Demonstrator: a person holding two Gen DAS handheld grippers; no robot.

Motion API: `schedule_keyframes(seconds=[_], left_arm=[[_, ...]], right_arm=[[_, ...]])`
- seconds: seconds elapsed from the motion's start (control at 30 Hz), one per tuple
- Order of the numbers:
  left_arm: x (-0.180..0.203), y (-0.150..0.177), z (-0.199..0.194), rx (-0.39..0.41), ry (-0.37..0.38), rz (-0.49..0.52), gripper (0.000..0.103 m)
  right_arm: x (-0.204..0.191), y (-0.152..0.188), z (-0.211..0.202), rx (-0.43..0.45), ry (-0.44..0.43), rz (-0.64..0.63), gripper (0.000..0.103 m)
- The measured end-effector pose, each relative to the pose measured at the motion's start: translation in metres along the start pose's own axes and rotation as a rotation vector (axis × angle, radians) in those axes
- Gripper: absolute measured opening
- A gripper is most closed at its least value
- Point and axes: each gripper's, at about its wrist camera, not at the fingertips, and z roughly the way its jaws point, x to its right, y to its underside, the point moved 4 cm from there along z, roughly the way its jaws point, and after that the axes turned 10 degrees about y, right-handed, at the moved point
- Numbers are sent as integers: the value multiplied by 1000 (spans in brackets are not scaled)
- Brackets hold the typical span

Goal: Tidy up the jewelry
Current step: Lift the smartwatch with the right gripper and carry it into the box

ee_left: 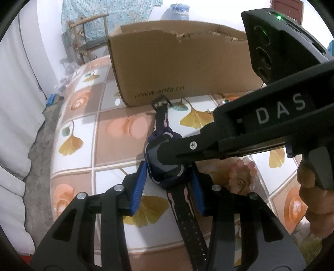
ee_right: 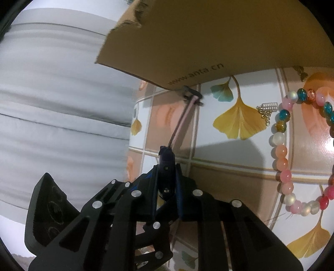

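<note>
A table [ee_left: 87, 146] covered with a glossy cloth printed in brown and white squares, yellow ginkgo leaves and peach roses was seen in both views. At the 9 o'clock side of the left wrist view, pale folded bedding [ee_left: 14, 116] and a grey strip of floor were shown; a wooden chair [ee_left: 83, 35] draped with patterned fabric stood at 11 o'clock, and a large blue water bottle [ee_left: 177, 10] at 12 o'clock.

One cardboard box [ee_left: 179, 66], torn along its rim and printed with a web address, was set on the table at 12 o'clock. One dark purple watch [ee_left: 167, 166] with a pink-edged strap was counted, its buckle touching the foot of the box. The watch case was flanked by the blue pads of the left gripper [ee_left: 168, 183], one on each side; whether they pressed on it could not be told. The right gripper [ee_right: 167, 183] was clenched on the watch case, as seen edge-on in the right wrist view.

One small gold and pearl clasp piece [ee_right: 267, 110] was seen at 2 o'clock there. Two beaded bracelets were counted: one pink, white, orange and teal [ee_right: 281, 158] at 3 o'clock, and a second one [ee_right: 332, 116] cut by the right edge.
</note>
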Motion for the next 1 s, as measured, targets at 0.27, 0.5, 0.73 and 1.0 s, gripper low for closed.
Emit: schedule_keyframes(seconds=[0.27, 0.5, 0.73, 1.0], left_arm=[[18, -18, -40, 86, -75, 91, 39], [32, -66, -78, 226, -120, 189, 39], [41, -141, -94, 331, -169, 321, 39], [28, -222, -71, 338, -184, 386, 39]], right_arm=[[-29, 5, -42, 94, -45, -77, 15], [-62, -9, -104, 257, -43, -185, 15], [-82, -55, -158, 380, -67, -247, 15], [-69, -126, -177, 386, -133, -180, 15]])
